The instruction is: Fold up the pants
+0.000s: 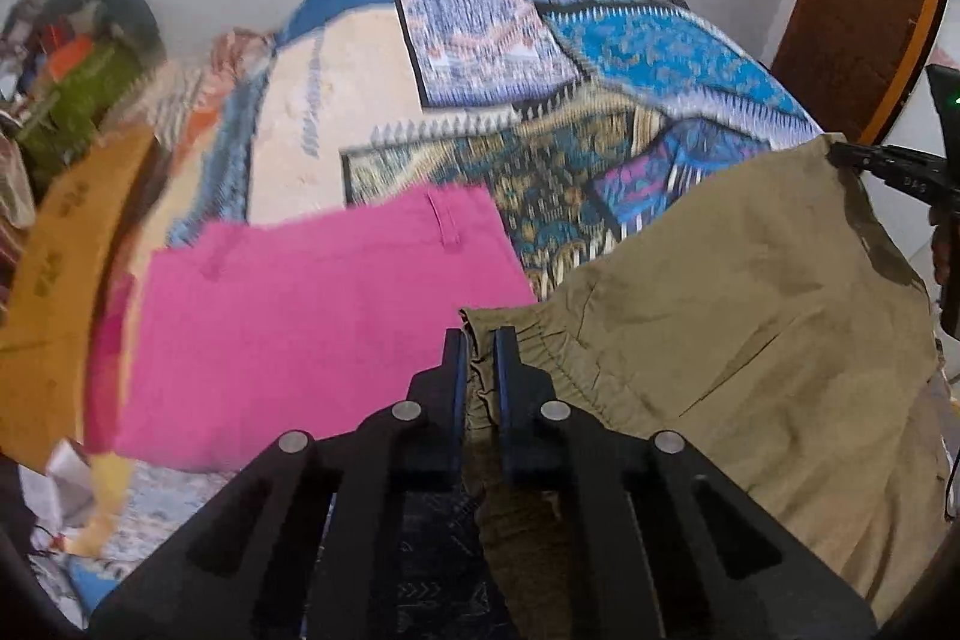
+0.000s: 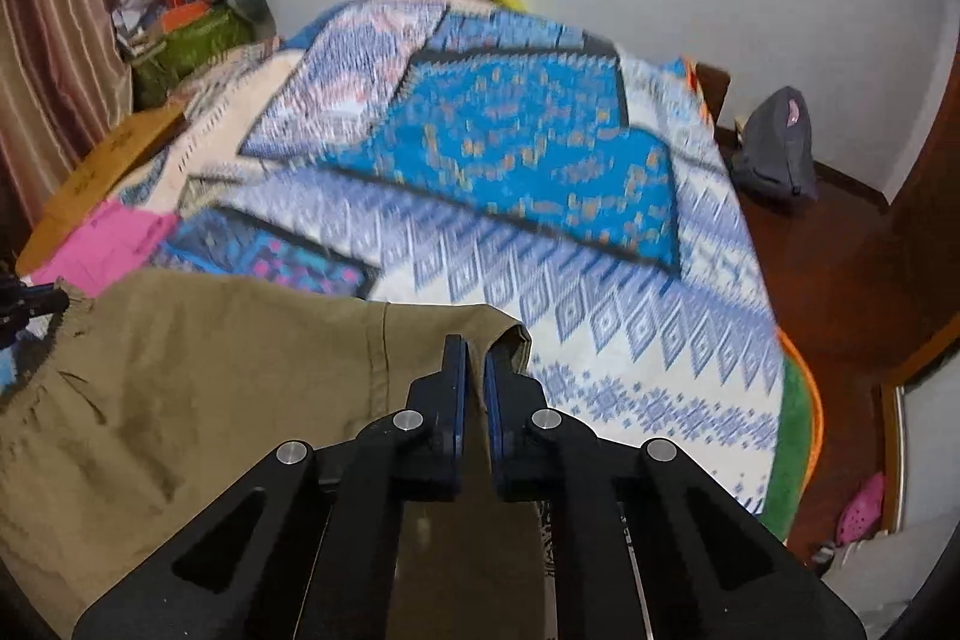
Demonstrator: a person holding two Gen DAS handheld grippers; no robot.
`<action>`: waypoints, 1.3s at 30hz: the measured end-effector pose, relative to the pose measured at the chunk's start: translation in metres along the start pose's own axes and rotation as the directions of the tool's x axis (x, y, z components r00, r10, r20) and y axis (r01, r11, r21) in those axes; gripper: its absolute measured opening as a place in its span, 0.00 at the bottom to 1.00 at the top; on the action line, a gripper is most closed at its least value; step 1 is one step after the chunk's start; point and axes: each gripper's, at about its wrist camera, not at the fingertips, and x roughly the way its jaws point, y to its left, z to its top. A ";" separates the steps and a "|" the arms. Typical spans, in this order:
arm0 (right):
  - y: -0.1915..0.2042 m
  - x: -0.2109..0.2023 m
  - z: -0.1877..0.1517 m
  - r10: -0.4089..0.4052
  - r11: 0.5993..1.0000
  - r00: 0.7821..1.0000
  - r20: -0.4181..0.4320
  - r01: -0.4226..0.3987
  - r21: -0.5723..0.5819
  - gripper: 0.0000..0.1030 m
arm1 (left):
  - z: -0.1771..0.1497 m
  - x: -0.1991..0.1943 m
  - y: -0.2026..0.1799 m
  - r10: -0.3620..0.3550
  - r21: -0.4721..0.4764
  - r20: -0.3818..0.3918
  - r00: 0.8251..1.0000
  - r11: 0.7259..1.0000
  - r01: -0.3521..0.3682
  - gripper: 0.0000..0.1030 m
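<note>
The olive-khaki pants (image 1: 750, 316) hang spread between my two grippers above the bed. My left gripper (image 1: 480, 346) is shut on the gathered elastic waistband at one corner. My right gripper (image 2: 475, 352) is shut on the other top corner of the pants (image 2: 210, 388). In the left wrist view the right gripper (image 1: 840, 154) shows at the far right, pinching the cloth edge. In the right wrist view the left gripper (image 2: 57, 301) shows at the far left edge, on the pants' corner.
A patterned blue and white bedspread (image 2: 510, 148) covers the bed. Folded pink pants (image 1: 312, 316) lie on it near a yellow-brown board (image 1: 60, 268). Clutter and a green bag (image 2: 192, 40) sit at the back left. A grey backpack (image 2: 774, 148) rests on the wooden floor.
</note>
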 end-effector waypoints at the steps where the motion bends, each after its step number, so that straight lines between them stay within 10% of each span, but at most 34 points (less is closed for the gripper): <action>1: -0.001 -0.005 0.003 -0.006 1.000 1.000 0.019 0.006 0.005 0.05 | 0.003 -0.004 0.000 0.018 -0.001 0.011 1.000 1.000 -0.018 0.08; 6: 0.002 -0.025 0.010 -0.014 0.999 0.996 0.086 0.011 0.038 0.05 | 0.016 -0.026 -0.010 0.132 0.037 0.113 0.985 0.990 -0.137 0.08; 20: 0.018 -0.123 0.001 0.029 0.997 0.973 0.231 -0.045 0.067 0.05 | 0.013 -0.120 -0.031 0.053 0.071 0.214 0.975 0.995 -0.070 0.05; 39: 0.050 -0.231 -0.081 0.043 0.996 0.957 0.287 -0.065 0.068 0.05 | -0.077 -0.236 -0.065 -0.027 0.156 0.282 0.959 0.988 -0.017 0.05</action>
